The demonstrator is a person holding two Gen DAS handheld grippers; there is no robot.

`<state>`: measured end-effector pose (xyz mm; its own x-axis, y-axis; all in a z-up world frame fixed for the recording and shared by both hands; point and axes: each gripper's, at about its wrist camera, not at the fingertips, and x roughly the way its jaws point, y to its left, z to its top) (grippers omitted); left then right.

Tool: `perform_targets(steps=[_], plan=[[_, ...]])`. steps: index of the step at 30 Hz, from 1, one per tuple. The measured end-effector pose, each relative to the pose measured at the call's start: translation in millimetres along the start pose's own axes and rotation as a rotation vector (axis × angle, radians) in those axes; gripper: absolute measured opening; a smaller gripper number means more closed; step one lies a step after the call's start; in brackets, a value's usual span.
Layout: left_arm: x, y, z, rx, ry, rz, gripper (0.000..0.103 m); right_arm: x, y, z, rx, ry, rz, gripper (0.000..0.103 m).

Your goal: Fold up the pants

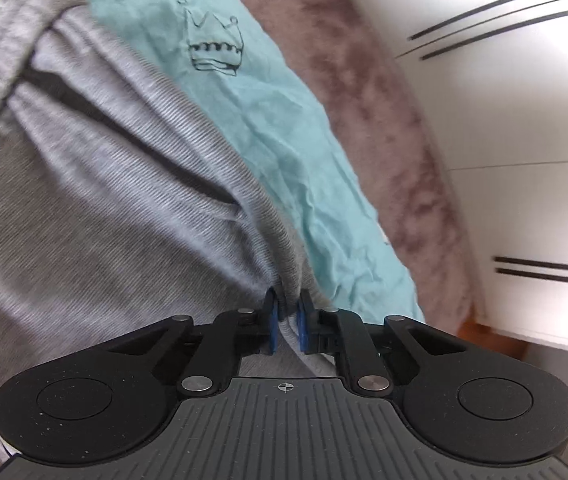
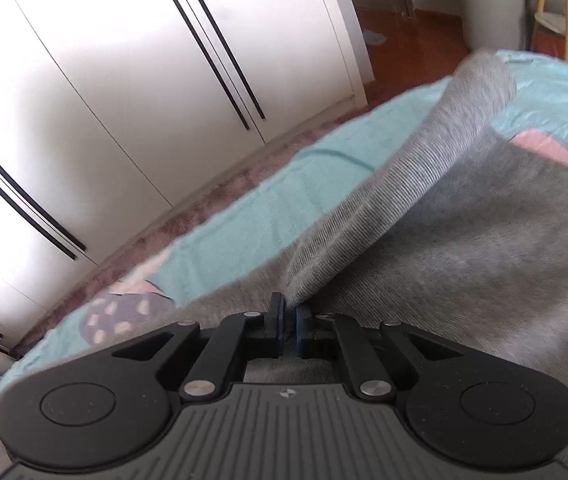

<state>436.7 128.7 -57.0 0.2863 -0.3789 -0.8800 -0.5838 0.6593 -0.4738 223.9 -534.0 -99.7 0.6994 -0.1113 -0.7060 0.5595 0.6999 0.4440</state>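
A: How far along?
B: Midway, I'd judge. The left tool (image 1: pixel 287 314) is pinching a side edge of the grey pants (image 1: pixel 103 184), the right tool (image 2: pixel 288 320) is clamped on a lifted fold, over the teal bedsheet (image 1: pixel 324 184); flattening remains
A: Containers?
B: None visible, only white wardrobe doors (image 2: pixel 143 80) beyond

Home bedroom: bedsheet (image 1: pixel 316 184), white wardrobe (image 2: pixel 131 92), rug (image 1: pixel 384 120).

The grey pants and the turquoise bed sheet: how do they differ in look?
The grey pants are plain ribbed knit; the turquoise bed sheet is smooth, creased and printed with a crown. The pants are pinched by the left gripper and right gripper; the sheet lies beneath, ungripped. Both are soft fabric.
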Motion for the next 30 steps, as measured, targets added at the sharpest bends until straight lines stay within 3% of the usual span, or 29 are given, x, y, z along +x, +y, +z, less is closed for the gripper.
perform_targets(steps=[4, 7, 10, 12, 13, 16, 18, 20, 22, 25, 26, 28, 30], plan=[[-52.9, 15.3, -31.2, 0.133, -0.068, -0.078, 0.011, -68.4, -5.6, 1.6, 0.024, -0.061, 0.103, 0.005], [-110.9, 44.5, -66.8, 0.222, -0.113, -0.199, 0.010, -135.1, -16.9, -5.4, 0.017, -0.131, 0.151, 0.005], [-170.3, 93.7, -111.0, 0.300, -0.147, -0.321, 0.011, -196.4, -43.6, -26.3, 0.053, -0.157, 0.211, 0.005], [-195.6, 137.5, -144.1, 0.319, -0.143, -0.369, 0.011, -232.5, -62.1, -51.9, 0.030, -0.176, 0.195, 0.005], [-200.7, 163.6, -162.1, 0.314, -0.137, -0.377, 0.011, -245.1, -72.2, -66.3, 0.017, -0.175, 0.183, 0.005], [-183.6, 228.5, -199.4, 0.300, -0.105, -0.305, 0.011, -257.7, -109.3, -114.5, 0.071, -0.094, 0.128, 0.005], [-154.7, 269.1, -212.9, 0.238, -0.069, -0.189, 0.005, -248.5, -134.5, -143.1, 0.101, 0.005, 0.049, 0.005], [-137.0, 299.1, -214.2, 0.182, -0.084, -0.128, 0.000, -231.8, -155.5, -162.8, 0.164, 0.119, -0.019, 0.006], [-139.5, 310.3, -210.8, 0.126, -0.113, -0.217, 0.003, -227.3, -165.4, -172.4, 0.198, 0.111, -0.019, 0.006], [-151.7, 302.8, -197.4, 0.130, -0.237, -0.201, 0.033, -236.4, -164.6, -171.9, 0.224, 0.069, 0.003, 0.011], [-155.2, 298.6, -191.3, 0.134, -0.253, -0.185, 0.049, -235.6, -164.7, -170.7, 0.242, 0.056, 0.017, 0.016], [-156.6, 287.2, -181.9, 0.127, -0.283, -0.179, 0.055, -228.2, -161.2, -172.1, 0.286, 0.042, 0.037, 0.036], [-163.1, 280.9, -187.6, 0.104, -0.264, -0.185, 0.059, -227.8, -167.0, -172.6, 0.373, 0.022, 0.091, 0.050]])
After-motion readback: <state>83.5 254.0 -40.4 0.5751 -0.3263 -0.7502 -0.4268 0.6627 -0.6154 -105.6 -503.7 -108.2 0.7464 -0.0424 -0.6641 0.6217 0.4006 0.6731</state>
